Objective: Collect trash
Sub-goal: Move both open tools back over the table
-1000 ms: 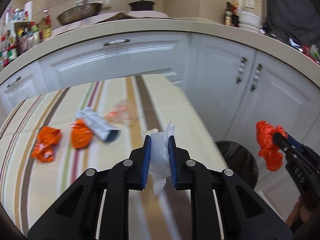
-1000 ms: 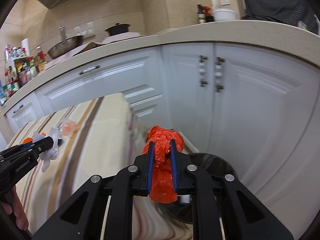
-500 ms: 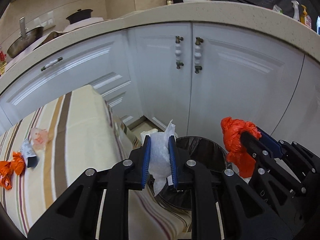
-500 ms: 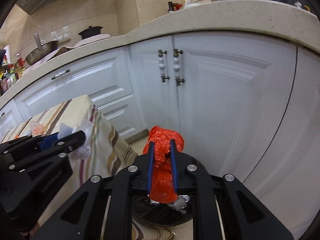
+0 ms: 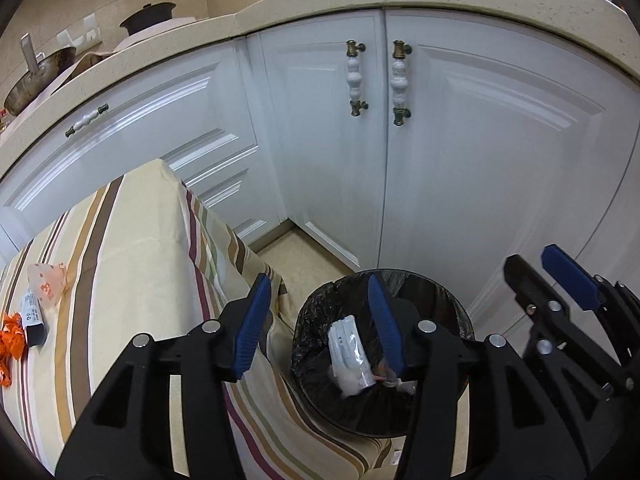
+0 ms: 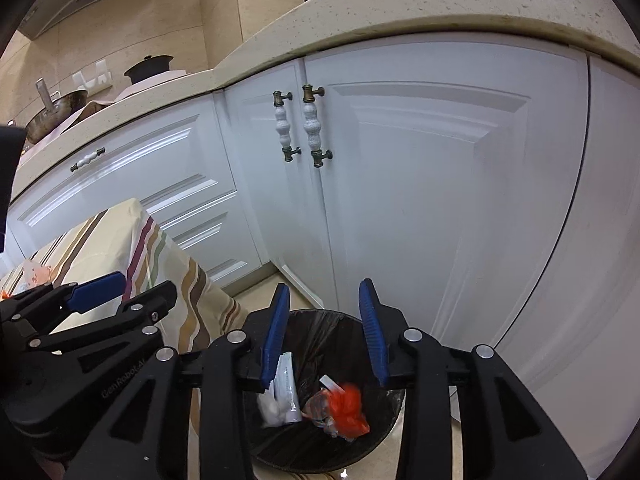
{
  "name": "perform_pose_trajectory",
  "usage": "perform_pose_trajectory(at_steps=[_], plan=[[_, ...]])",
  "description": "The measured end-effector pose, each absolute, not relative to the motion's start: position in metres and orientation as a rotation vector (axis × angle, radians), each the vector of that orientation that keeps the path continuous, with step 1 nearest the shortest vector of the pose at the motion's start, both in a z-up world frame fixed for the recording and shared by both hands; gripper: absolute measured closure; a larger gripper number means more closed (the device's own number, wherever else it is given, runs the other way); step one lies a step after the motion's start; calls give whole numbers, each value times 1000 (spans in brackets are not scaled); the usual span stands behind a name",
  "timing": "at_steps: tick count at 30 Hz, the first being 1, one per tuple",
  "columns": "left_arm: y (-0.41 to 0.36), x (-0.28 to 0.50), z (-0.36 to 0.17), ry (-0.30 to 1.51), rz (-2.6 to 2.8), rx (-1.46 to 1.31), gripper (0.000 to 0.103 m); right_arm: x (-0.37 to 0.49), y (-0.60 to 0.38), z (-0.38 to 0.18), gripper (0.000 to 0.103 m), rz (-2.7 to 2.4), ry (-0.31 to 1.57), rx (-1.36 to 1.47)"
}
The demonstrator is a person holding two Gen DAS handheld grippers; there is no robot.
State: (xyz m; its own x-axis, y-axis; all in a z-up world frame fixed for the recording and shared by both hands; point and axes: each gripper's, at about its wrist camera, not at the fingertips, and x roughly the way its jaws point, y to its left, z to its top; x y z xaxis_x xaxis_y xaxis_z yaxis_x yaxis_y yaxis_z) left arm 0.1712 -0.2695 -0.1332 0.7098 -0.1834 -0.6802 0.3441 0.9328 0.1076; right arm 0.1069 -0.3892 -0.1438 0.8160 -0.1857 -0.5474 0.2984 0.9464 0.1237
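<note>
Left gripper (image 5: 316,320): jaws have just been opening, standing apart with nothing between them.
Right gripper (image 6: 324,332): likewise just been opening, gripping nothing.
Pose: both are angling down over the black-lined trash bin (image 6: 384,436).
Change: the white tissue (image 6: 272,410) and orange wrapper (image 6: 348,404), clamped a second ago, are lying in the bin, slightly blurred, perhaps falling.
Remaining: orange scraps (image 5: 10,330) are sitting on the striped tablecloth (image 5: 140,248).
</note>
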Motion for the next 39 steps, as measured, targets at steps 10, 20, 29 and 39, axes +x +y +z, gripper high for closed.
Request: perform_pose_trajectory(at_steps=[10, 20, 29, 39], plan=[[-222, 164, -97, 722, -270, 81, 46, 102, -365, -120, 63, -226, 541, 192], [-127, 147, -64, 663, -135, 47, 44, 109, -294, -85, 61, -78, 490, 152], [0, 133, -60, 641, 118, 61, 32, 127, -204, -76, 60, 111, 496, 114], [107, 131, -71, 636, 302, 71, 13, 139, -117, -87, 59, 265, 553, 52]])
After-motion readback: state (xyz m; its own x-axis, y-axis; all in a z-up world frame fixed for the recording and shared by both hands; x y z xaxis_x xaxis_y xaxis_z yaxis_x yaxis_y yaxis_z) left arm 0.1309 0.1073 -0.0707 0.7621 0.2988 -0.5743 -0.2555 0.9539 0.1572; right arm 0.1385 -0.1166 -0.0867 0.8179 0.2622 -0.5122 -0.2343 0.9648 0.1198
